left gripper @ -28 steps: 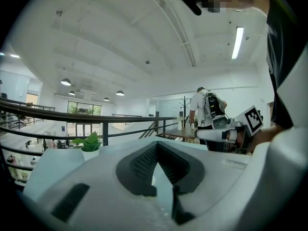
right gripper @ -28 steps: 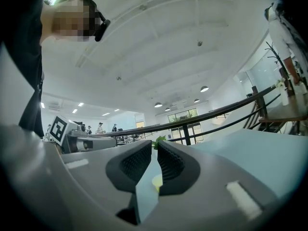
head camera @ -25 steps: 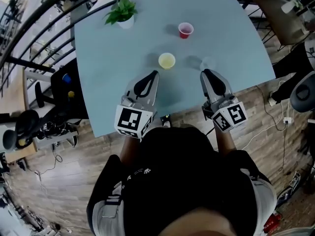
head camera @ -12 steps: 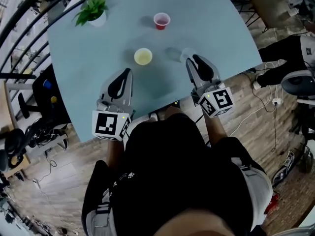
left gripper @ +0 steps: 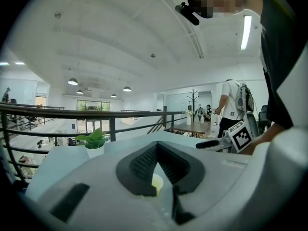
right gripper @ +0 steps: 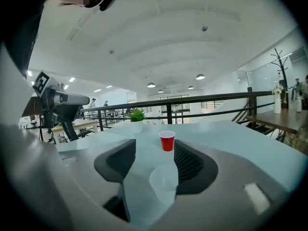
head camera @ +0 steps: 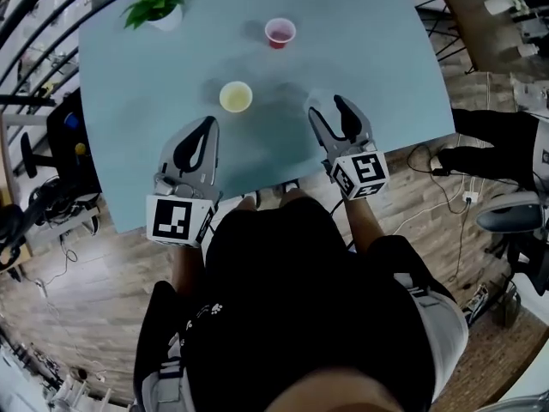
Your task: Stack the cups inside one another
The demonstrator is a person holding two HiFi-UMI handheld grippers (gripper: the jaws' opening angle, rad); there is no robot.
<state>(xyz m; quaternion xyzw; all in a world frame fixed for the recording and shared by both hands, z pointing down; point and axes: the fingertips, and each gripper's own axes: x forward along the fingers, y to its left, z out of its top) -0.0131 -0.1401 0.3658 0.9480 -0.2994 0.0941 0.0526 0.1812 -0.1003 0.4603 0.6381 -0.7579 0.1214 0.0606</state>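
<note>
Three cups stand on the pale blue table [head camera: 386, 58]: a red cup [head camera: 280, 33] far back, a yellow cup [head camera: 236, 97] in the middle and a clear cup [head camera: 319, 101] to its right. My right gripper [head camera: 327, 107] hangs low over the table. Its jaws are opening and the clear cup [right gripper: 163, 181] stands between them, close to the right pad, with no pad pressing on it. The red cup [right gripper: 167, 141] shows farther off beyond my right gripper [right gripper: 154, 150]. My left gripper [head camera: 208, 124] is shut and empty, a short way in front of the yellow cup [left gripper: 157, 183], which shows under its closed tips [left gripper: 156, 147].
A small potted plant [head camera: 157, 3] stands at the table's far left corner. The table's near edge runs just under both grippers. A black railing and chairs lie to the left of the table, and cables on the wooden floor to the right.
My right gripper has come down and forward onto the clear cup, and its jaws have spread around it. My left gripper has shifted slightly and stays shut.
</note>
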